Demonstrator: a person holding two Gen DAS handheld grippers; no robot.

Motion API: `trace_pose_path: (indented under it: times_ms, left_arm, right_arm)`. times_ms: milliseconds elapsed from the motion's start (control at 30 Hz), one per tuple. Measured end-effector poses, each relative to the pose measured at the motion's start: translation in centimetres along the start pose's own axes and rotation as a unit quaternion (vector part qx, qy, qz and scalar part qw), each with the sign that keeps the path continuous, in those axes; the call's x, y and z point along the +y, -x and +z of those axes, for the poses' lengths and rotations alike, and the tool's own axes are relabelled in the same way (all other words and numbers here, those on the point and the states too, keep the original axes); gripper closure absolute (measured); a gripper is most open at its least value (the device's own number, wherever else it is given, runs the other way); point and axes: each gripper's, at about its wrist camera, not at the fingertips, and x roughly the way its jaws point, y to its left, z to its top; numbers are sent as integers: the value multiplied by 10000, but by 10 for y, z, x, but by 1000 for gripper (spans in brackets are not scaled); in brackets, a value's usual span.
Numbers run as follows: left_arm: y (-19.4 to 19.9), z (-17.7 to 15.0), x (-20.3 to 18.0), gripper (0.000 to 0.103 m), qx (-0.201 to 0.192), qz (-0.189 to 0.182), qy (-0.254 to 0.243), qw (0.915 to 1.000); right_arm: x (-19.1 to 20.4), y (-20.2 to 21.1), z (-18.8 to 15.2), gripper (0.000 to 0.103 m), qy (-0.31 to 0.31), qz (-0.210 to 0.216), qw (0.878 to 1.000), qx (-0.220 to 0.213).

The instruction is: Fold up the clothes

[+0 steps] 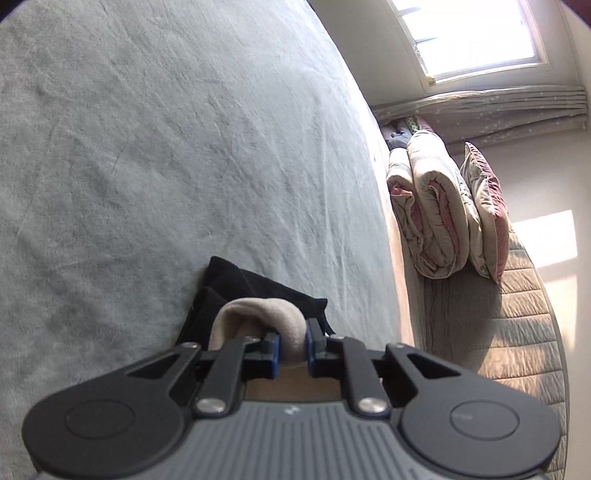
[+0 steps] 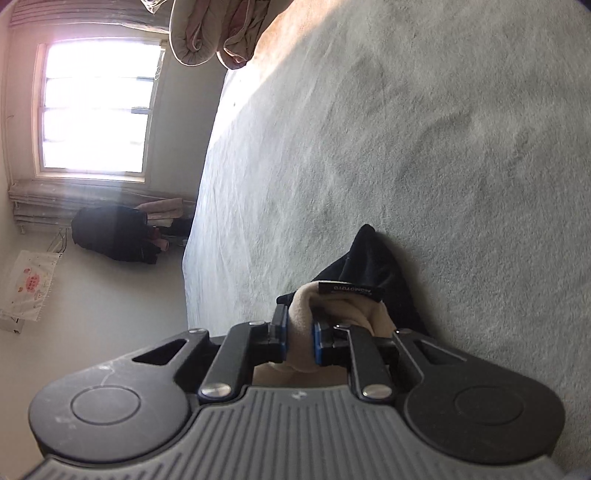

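On the left gripper (image 1: 291, 349) the jaws are drawn in close and a fold of the garment (image 1: 258, 317) is pinched between the blue pads (image 1: 309, 350); the cream lining bulges out above them, with the black outer cloth behind. The same is found at the right gripper (image 2: 300, 341): cream fleece is clamped between near-closed jaws, and a black woven label (image 2: 351, 290) is seen just beyond the tips.

The garment is thus held at two points along what is judged to be one edge, lifted clear at the grip, while its dark body trails onto the bed cover (image 1: 166, 147) directly ahead. Such a paired hold is consistent with an edge being carried over for a fold. How much of the garment lies below the grippers cannot be told, since both housings block that part of the view.

Further out, a folded quilt (image 1: 432, 206) and pillow (image 1: 487, 210) are stacked at the bed's end, well apart from the work, below a window (image 1: 476, 33).
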Motion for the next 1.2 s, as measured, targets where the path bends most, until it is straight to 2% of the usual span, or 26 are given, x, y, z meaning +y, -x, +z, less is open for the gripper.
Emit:
trace_pose_path:
  times_ms: [67, 167, 233, 267, 300, 333, 400, 533, 600, 700, 767, 833, 867, 900, 933, 1000, 1100, 1133, 1200]
  left_arm:
    - [-5, 2, 0, 89, 29, 77, -48, 10000]
    - [1, 5, -2, 85, 5, -72, -161, 9998]
    - [12, 5, -5, 72, -233, -39, -377, 9990]
    - [17, 5, -6, 57, -365, 19, -510, 9980]
    - [21, 6, -8, 52, -489, 94, -654, 9966]
    - [25, 8, -10, 52, -613, 168, -797, 9948]
    - [28, 10, -11, 52, -653, 308, -1037, 9920]
    - [22, 7, -18, 52, -598, 549, -1560, 9844]
    - [14, 4, -22, 52, -574, 697, -1841, 9788]
    - [1, 0, -26, 52, -541, 886, -2141, 9713]
    - [-6, -2, -28, 52, -557, 1010, -2302, 9663]
    - [-11, -3, -30, 53, -602, 1089, -2450, 9615]
    - [-13, -5, -31, 60, -655, 1139, -2543, 9582]
    - [-15, -6, -32, 78, -693, 1196, -2601, 9557]
    - [-19, -7, -33, 86, -691, 1270, -2631, 9539]
    - [-23, -11, -35, 93, -788, 1418, -2733, 9481]
    - [-18, -20, -41, 95, -1187, 1577, -2932, 9354]
    - [-15, -22, -42, 95, -1329, 1581, -2965, 9324]
    - [-9, -25, -45, 95, -1607, 1515, -2975, 9288]
  right_arm:
    - [-2, 0, 4, 82, -83, 16, 10000, 52]
    - [3, 4, 9, 82, 90, -28, 9998, 182]
    - [9, 8, 10, 81, 323, -71, 9991, 260]
    - [12, 11, 10, 78, 426, -61, 9986, 298]
    - [14, 13, 9, 75, 516, -39, 9982, 319]
    - [15, 15, 8, 74, 582, -35, 9978, 318]
    - [18, 21, 6, 63, 768, -66, 9969, 166]
    - [32, 34, 9, 60, 1535, -440, 9863, -403]
    - [36, 29, 8, 60, 1862, -657, 9795, -409]
    - [44, 10, -3, 59, 2492, -1023, 9624, -338]
    - [48, -4, -12, 53, 2924, -1290, 9471, -307]
    - [50, -16, -20, 53, 3319, -1575, 9295, -335]
    - [49, -22, -24, 53, 3501, -1724, 9199, -373]
    - [48, -28, -28, 53, 3681, -1860, 9101, -411]
    - [47, -34, -30, 53, 3857, -1892, 9019, -452]
    - [43, -46, -35, 82, 4204, -1958, 8844, -533]
    - [41, -48, -47, 92, 4658, -2127, 8551, -814]
    - [40, -47, -51, 92, 4795, -2159, 8453, -946]
    - [44, -42, -53, 94, 4900, -2037, 8369, -1345]
